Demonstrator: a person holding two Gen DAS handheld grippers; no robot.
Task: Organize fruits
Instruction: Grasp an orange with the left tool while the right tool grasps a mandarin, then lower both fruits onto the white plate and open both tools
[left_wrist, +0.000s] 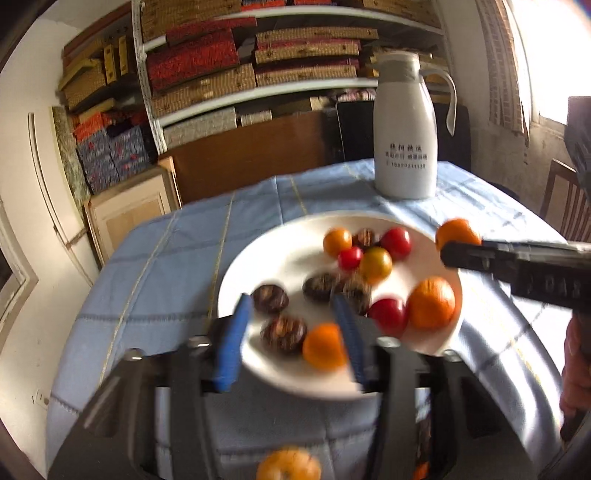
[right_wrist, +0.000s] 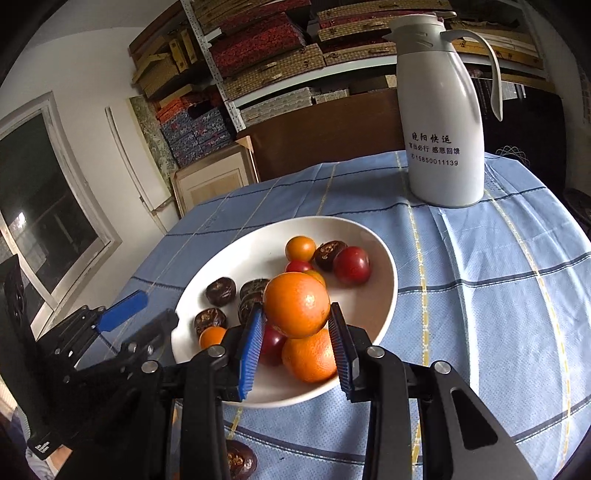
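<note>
A white plate (left_wrist: 258, 266) (right_wrist: 229, 258) on the blue checked cloth holds oranges, red and small orange round fruits, and several dark brown ones. My left gripper (left_wrist: 291, 341) hangs open over the plate's near side. A dark fruit (left_wrist: 282, 334) and a small orange (left_wrist: 325, 345) lie on the plate between its blue pads, and neither pad presses on them. My right gripper (right_wrist: 297, 312) is shut on a large orange (right_wrist: 297, 304) (left_wrist: 458, 230), held above the plate. Beneath it on the plate lies another orange (right_wrist: 310, 354). The left gripper (right_wrist: 144, 314) shows at the plate's left rim.
A tall white jug (left_wrist: 404, 140) (right_wrist: 443, 122) stands on the far side of the table. One orange (left_wrist: 288, 465) and one dark fruit (right_wrist: 240, 459) lie on the cloth in front of the plate. Shelves of boxes fill the back wall. A wooden chair (left_wrist: 565, 206) stands at the right.
</note>
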